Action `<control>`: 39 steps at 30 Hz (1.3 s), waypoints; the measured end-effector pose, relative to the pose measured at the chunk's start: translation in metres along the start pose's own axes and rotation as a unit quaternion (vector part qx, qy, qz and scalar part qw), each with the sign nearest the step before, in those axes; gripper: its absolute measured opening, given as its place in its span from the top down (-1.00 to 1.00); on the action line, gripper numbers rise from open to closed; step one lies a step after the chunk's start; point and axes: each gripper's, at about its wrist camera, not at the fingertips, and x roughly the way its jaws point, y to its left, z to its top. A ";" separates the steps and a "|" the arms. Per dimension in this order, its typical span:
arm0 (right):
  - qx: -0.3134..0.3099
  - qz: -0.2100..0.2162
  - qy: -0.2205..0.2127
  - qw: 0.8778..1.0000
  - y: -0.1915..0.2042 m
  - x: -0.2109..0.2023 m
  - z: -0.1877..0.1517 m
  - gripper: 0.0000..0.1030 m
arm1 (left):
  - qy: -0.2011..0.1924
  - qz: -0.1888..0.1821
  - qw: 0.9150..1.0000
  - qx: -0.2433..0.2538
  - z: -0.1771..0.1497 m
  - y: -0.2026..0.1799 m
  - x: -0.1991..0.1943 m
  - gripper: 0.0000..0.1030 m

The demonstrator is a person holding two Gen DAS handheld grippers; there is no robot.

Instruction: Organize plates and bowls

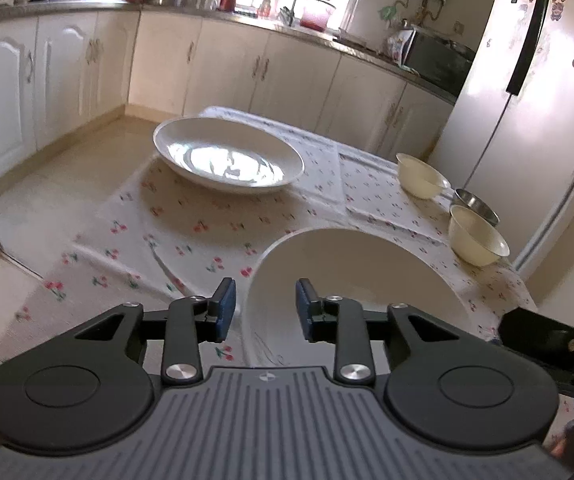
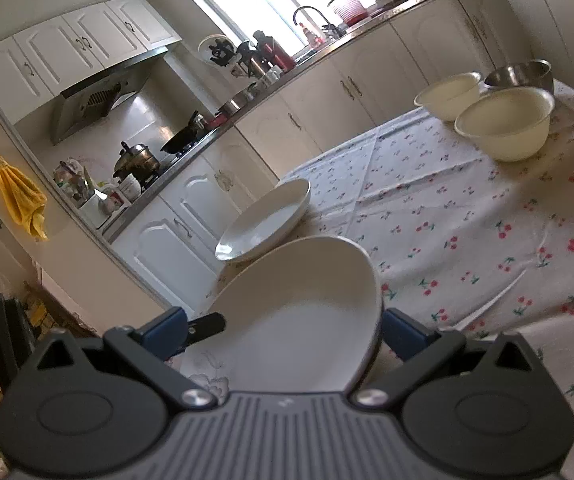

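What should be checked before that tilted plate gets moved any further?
1. Left gripper free of the near plate: ok. It is open, and the rim sits between its pads without being pressed.
2. Right gripper firm on the near plate: cannot tell.
3. Far plate empty, ready for stacking: ok.
4. Cloth between the two plates bare: ok.
5. Bowls out of the way, off to the side: ok.
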 end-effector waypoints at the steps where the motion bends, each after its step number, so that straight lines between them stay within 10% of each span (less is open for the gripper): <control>1: 0.003 -0.004 -0.003 1.000 -0.001 -0.002 0.001 -0.99 | 0.000 -0.002 1.000 -0.003 0.001 0.000 -0.001 0.07; 16: 0.087 -0.081 -0.048 0.992 -0.035 -0.055 -0.005 -0.99 | -0.017 -0.012 1.000 0.021 -0.003 -0.013 -0.039 -0.91; 39: 0.103 -0.104 -0.093 0.985 -0.053 -0.093 -0.008 -0.99 | -0.020 -0.022 0.999 -0.022 0.006 -0.021 -0.062 -1.00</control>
